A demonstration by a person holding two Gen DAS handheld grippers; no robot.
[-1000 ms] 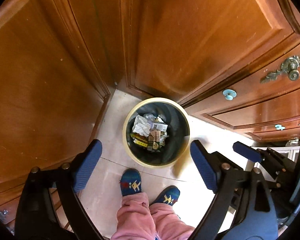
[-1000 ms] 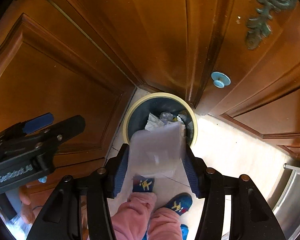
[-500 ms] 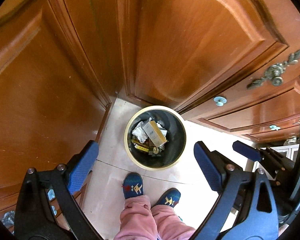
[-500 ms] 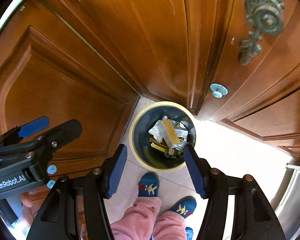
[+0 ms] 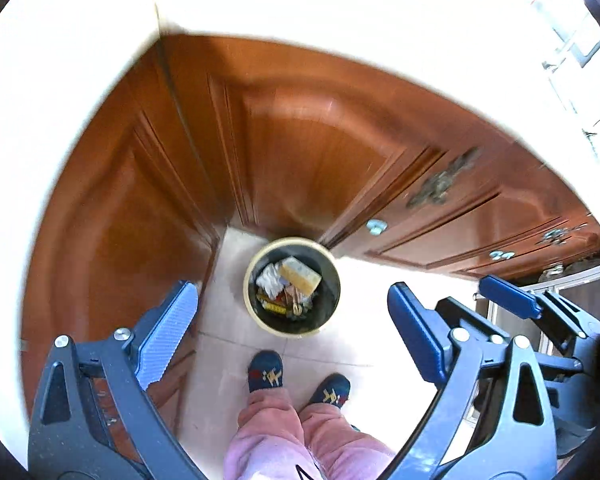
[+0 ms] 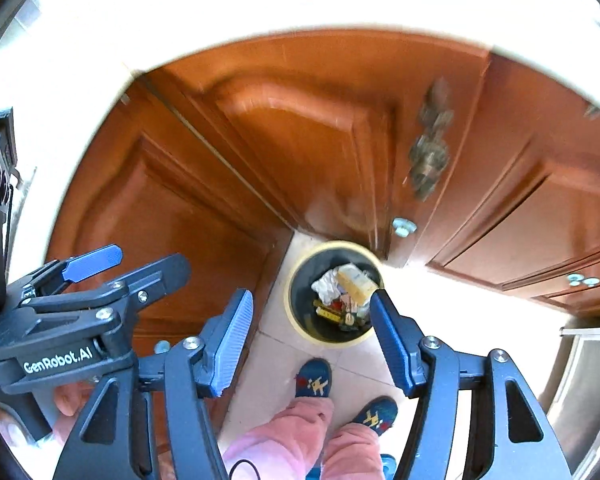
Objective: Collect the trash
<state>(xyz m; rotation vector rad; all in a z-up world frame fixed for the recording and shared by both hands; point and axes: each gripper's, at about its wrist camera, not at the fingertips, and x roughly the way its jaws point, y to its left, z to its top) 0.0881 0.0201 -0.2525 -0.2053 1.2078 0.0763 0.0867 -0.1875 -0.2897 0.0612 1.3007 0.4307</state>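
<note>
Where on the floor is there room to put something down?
Bare tile lies right of the bin, below the drawers, and between the bin and the slippers. It is tight where the bin sits in the cabinet corner.

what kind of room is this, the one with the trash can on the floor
Probably a home kitchen: wooden cabinets with ornate handles under a pale counter, a tiled floor, and a half-full trash can in the corner.

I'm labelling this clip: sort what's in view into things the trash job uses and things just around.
Job:
- round cream-rimmed dark bin
- yellow box on top of its trash
- crumpled white paper
- right gripper, jaws opening, empty

Around:
- brown wooden cabinet doors
- blue patterned slippers
</note>
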